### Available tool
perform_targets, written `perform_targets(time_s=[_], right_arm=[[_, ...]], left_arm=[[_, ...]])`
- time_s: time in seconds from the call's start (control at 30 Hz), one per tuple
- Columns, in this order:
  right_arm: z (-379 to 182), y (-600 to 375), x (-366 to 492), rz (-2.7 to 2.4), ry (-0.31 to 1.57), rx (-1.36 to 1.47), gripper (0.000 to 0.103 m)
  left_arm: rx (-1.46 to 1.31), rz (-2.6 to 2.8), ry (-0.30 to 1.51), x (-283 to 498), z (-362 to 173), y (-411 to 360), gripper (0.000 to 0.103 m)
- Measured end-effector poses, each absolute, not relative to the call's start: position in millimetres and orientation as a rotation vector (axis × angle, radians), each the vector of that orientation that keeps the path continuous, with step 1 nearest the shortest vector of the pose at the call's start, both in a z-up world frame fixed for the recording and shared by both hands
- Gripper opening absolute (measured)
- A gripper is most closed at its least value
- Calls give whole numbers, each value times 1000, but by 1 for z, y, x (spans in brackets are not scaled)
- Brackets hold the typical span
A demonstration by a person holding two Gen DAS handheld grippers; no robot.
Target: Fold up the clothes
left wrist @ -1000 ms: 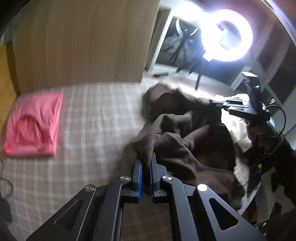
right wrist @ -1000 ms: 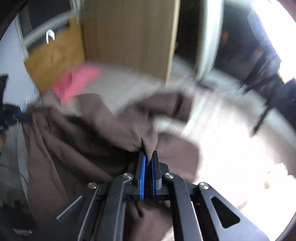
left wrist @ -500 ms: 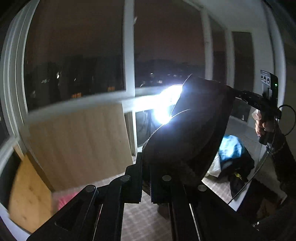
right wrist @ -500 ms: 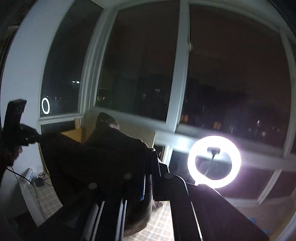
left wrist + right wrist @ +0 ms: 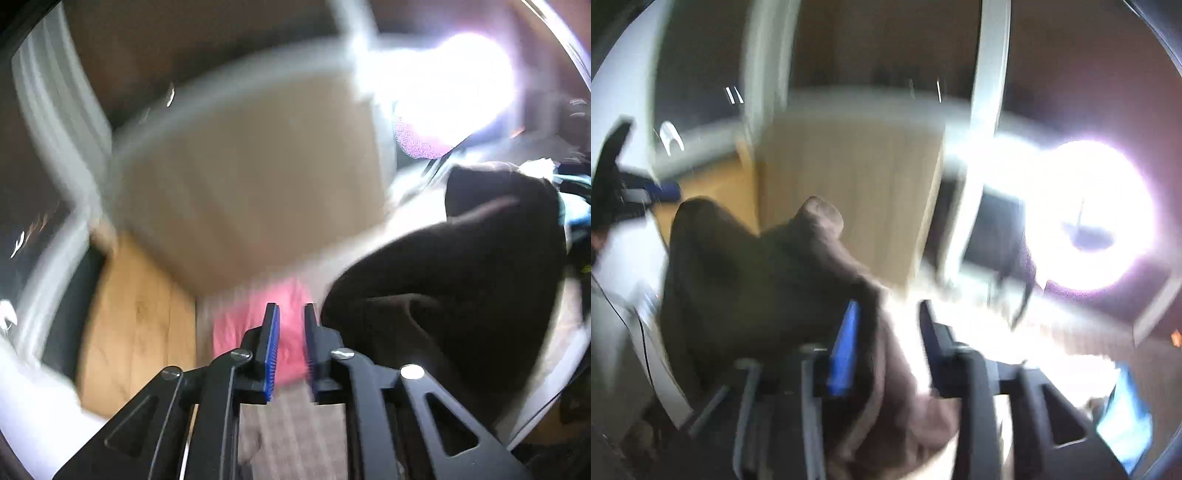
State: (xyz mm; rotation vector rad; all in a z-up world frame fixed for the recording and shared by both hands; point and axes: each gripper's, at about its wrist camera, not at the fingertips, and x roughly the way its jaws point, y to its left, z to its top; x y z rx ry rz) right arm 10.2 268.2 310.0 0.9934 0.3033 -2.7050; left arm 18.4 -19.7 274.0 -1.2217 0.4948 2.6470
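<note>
The left hand-held gripper point(image 5: 291, 325) stands slightly open, nothing between its blue pads; the brown garment point(image 5: 461, 295) hangs just to its right, above the checked bed point(image 5: 295, 435). A pink garment point(image 5: 255, 325) lies farther back (both views are badly blurred). The right hand-held gripper point(image 5: 888, 325) is open wider, brown cloth draped loosely between its fingers. A ring light point(image 5: 1089, 214) glares behind.
</note>
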Motion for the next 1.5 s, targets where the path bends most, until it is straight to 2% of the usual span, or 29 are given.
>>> perform_targets(time_s=[0.07, 0.13, 0.23, 0.27, 0.3, 0.37, 0.4, 0.5, 0.63, 0.7, 0.77, 0.83, 0.9, 1.0, 1.03, 1.1, 1.13, 1.17, 1.2, 1.23, 1.27, 1.37, 1.5], right_arm=[[255, 286, 1, -2662, 243, 1129, 37], [202, 311, -3, -2607, 175, 1286, 37], [145, 341, -12, -2523, 170, 1456, 37], [137, 346, -15, -2513, 175, 1474, 38], [130, 351, -22, -2508, 172, 1485, 38], [118, 351, -44, -2462, 129, 1495, 49], [111, 349, -57, -2426, 99, 1495, 52], [93, 336, -74, -2300, 104, 1516, 53], [74, 320, -72, -2197, 280, 1569, 53], [72, 327, -60, -2166, 294, 1576, 53], [74, 339, -47, -2127, 242, 1568, 53], [75, 349, -37, -2109, 180, 1574, 53], [74, 352, -28, -2090, 128, 1551, 53], [72, 349, -21, -2078, 135, 1515, 53], [72, 350, -21, -2077, 120, 1505, 51], [72, 352, -20, -2074, 84, 1487, 21], [73, 355, -21, -2068, 47, 1491, 3], [74, 358, -22, -2069, 13, 1490, 3], [80, 361, -22, -2095, -5, 1472, 3], [90, 365, -21, -2129, 0, 1440, 3], [100, 369, -21, -2156, -1, 1410, 3], [136, 387, -16, -2204, -62, 1330, 3], [188, 412, 0, -2372, -32, 1185, 3]], left_arm=[[-1356, 2574, 366, 8, 225, -33, 9], [-1447, 2468, 312, 14, 176, -30, 10], [-1527, 2416, 259, 10, 139, -19, 22], [-1553, 2398, 241, 8, 127, -15, 31], [-1578, 2379, 223, 7, 115, -11, 34], [-1629, 2365, 197, 3, 96, -5, 36], [-1654, 2366, 186, 1, 89, -4, 38], [-1726, 2371, 148, -2, 69, -4, 38], [-1814, 2401, 308, -5, 43, 6, 38], [-1815, 2423, 234, 5, 49, 3, 34], [-1763, 2345, 239, 26, 54, 35, 34], [-1710, 2266, 244, 47, 58, 68, 41], [-1657, 2187, 248, 69, 62, 101, 61], [-1577, 2070, 252, 101, 69, 150, 66], [-1550, 2031, 254, 111, 71, 166, 68], [-1496, 1953, 256, 133, 75, 199, 68], [-1474, 1918, 266, 142, 75, 214, 67], [-1479, 1916, 336, 146, 62, 225, 63], [-1472, 1925, 378, 146, 55, 229, 35], [-1472, 1935, 404, 145, 50, 231, 16], [-1502, 1936, 376, 138, 44, 227, 5], [-1515, 1923, 184, 128, 56, 209, 3], [-1393, 1946, 139, 144, 112, 195, 3]])
